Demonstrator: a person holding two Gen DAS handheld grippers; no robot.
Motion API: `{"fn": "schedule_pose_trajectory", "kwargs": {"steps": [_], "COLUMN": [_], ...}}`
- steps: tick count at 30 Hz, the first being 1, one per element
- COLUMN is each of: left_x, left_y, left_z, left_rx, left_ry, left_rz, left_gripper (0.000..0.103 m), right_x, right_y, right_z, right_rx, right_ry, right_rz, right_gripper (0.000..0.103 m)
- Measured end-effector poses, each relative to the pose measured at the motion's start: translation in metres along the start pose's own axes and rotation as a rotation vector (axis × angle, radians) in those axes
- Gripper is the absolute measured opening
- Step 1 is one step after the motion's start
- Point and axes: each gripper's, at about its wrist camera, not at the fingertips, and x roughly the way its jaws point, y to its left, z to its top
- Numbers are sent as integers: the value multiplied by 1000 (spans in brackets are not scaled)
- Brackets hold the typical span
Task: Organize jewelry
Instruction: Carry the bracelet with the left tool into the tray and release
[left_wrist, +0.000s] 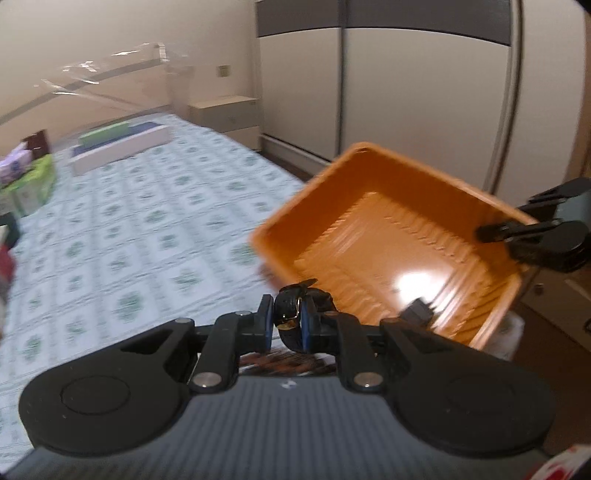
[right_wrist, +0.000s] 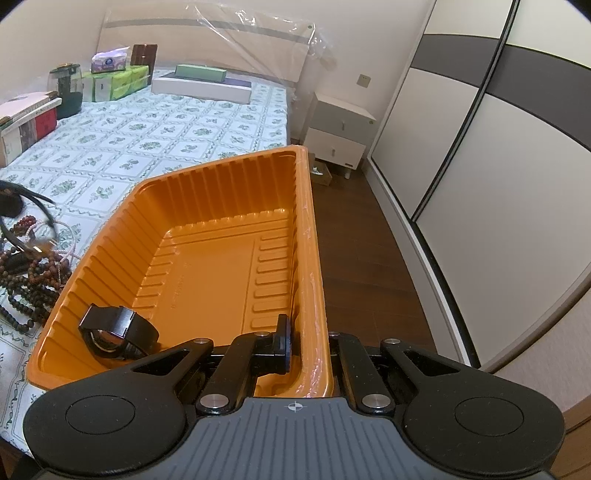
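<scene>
My left gripper (left_wrist: 287, 320) is shut on a black leather-strap watch (left_wrist: 291, 314) with a gold case, held just before the near rim of the orange plastic tray (left_wrist: 373, 236). My right gripper (right_wrist: 308, 343) is shut on the tray's right rim (right_wrist: 312, 258); it shows at the tray's far right in the left wrist view (left_wrist: 495, 232). A black watch (right_wrist: 114, 334) lies in the tray's near left corner and also shows in the left wrist view (left_wrist: 417, 314). Brown bead strings (right_wrist: 33, 273) lie on the bed left of the tray.
The bed has a green-patterned sheet (right_wrist: 155, 125). Tissue packs (right_wrist: 114, 81), a jar (right_wrist: 68, 90), long boxes (right_wrist: 201, 85) and books (right_wrist: 26, 122) lie at its far end. A nightstand (right_wrist: 340, 129) and wardrobe doors (right_wrist: 480, 147) stand to the right over wooden floor.
</scene>
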Motion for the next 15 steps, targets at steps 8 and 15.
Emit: {"fn": "schedule_pose_trajectory", "kwargs": {"steps": [8, 15], "left_x": [20, 28], "left_y": [-49, -72], "left_z": [5, -1], "left_rx": [57, 73], "left_ry": [31, 26], "left_rz": [-175, -223], "left_gripper": [13, 14], "right_x": [0, 1], "right_y": [-1, -3], "right_z": [1, -1], "right_rx": [4, 11], "right_ry": [-6, -1], "right_rz": [3, 3], "right_gripper": [6, 6]}}
